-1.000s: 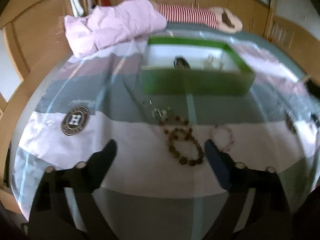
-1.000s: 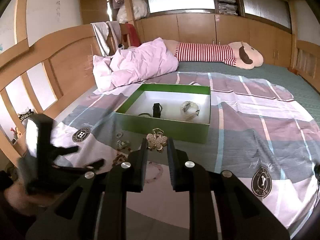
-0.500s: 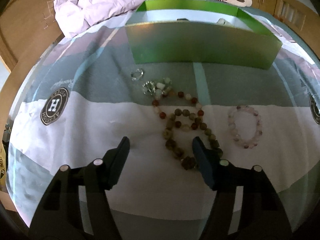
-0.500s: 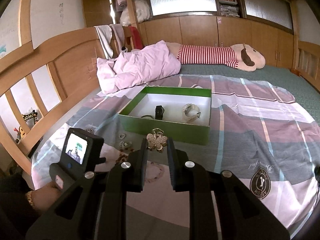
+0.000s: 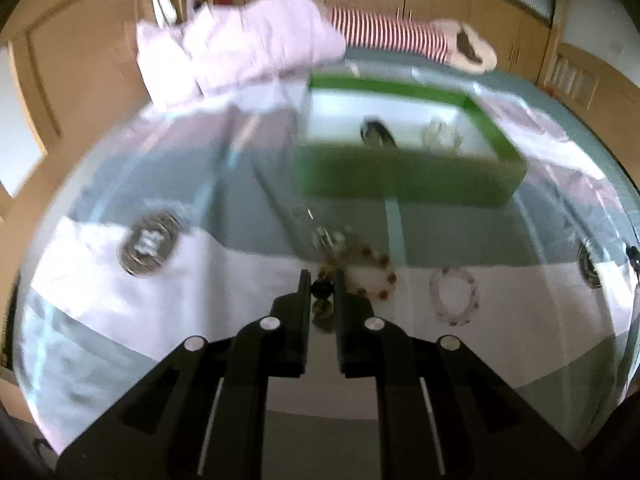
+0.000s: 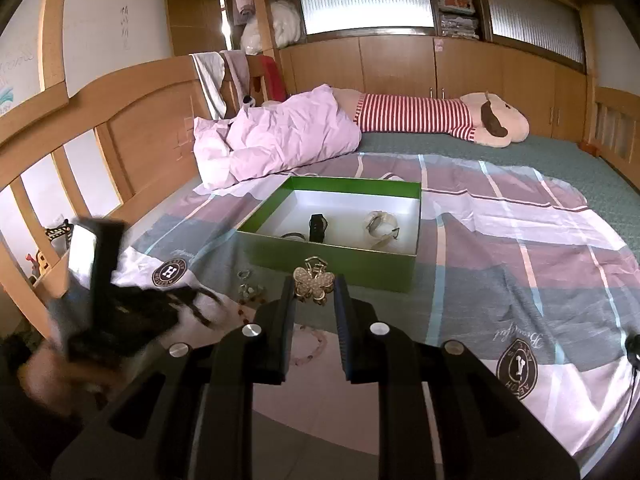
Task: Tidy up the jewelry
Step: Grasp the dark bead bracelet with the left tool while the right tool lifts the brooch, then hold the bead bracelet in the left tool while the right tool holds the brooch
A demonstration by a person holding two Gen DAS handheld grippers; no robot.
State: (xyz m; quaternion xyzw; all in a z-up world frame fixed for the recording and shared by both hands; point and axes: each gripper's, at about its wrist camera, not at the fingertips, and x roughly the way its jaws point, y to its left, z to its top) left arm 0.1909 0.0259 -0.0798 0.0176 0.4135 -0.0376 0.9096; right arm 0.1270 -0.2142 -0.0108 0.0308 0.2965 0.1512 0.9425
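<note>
Closing over the last moment, the left gripper [image 5: 321,280] now pinches the dark bead necklace [image 5: 362,270] off the bedsheet [image 6: 520,240] (its round crest reads "H"). Right gripper [image 6: 314,284] clamps a butterfly hair clip [image 6: 314,285] before the green box [image 6: 332,258].

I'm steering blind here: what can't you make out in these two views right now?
- Left wrist view: motion blur; the dark bead necklace sits between the left gripper fingers, but how much is lifted is unclear.
- Left wrist view: items in the green box are smeared.
- Right wrist view: the left gripper is blurred and covers the necklace.
- Right wrist view: the right gripper fingers cover part of the pink bracelet.
</note>
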